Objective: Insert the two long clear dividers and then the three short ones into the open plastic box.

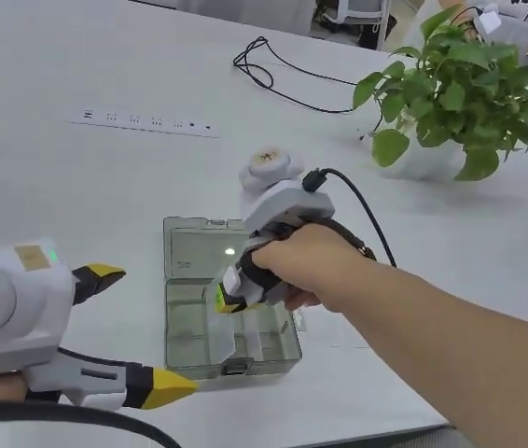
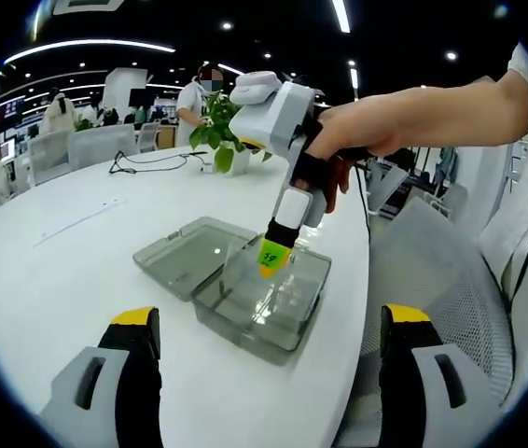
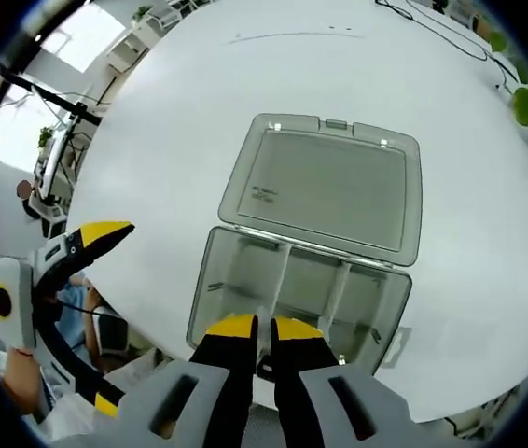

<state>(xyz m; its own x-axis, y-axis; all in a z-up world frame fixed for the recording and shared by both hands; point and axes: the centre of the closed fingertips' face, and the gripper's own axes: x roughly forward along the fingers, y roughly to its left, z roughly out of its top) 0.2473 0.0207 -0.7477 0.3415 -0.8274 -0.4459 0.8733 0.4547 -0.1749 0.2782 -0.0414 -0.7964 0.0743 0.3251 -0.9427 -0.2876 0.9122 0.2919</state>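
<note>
Left gripper (image 1: 136, 329): jaws spread wide and holding nothing. It hangs above the tabletop, apart from the box.
Box (image 1: 189, 327): ahead of the left gripper's jaws and directly under the right gripper's tips. It is open, with its lid (image 3: 325, 187) lying flat beyond the base.
Dividers (image 3: 281, 273): two clear partitions stand across the base and make three bays. I cannot tell whether they are the long or the short ones.
Right gripper (image 3: 256, 325): points down into the near side of the base. Its jaws are drawn narrow with only a thin slit between them. Nothing shows in the slit, though a clear sheet there would be hard to see.
Risk, slots: a thin clear piece is hard to line up. If it goes in tilted, it would likely jam or bow instead of seating.
Risk, box: it looks light and nothing steadies it. A downward push could slide or tip it, and it sits close to the tabletop edge.
Surface: white tabletop (image 1: 105, 168), smooth, with a flush socket strip (image 1: 143, 120), a black cable (image 1: 273, 75) and a potted plant (image 1: 460, 84) far beyond the right gripper.
Room: open office with ceiling strip lights, chairs and people in the distance.
</note>
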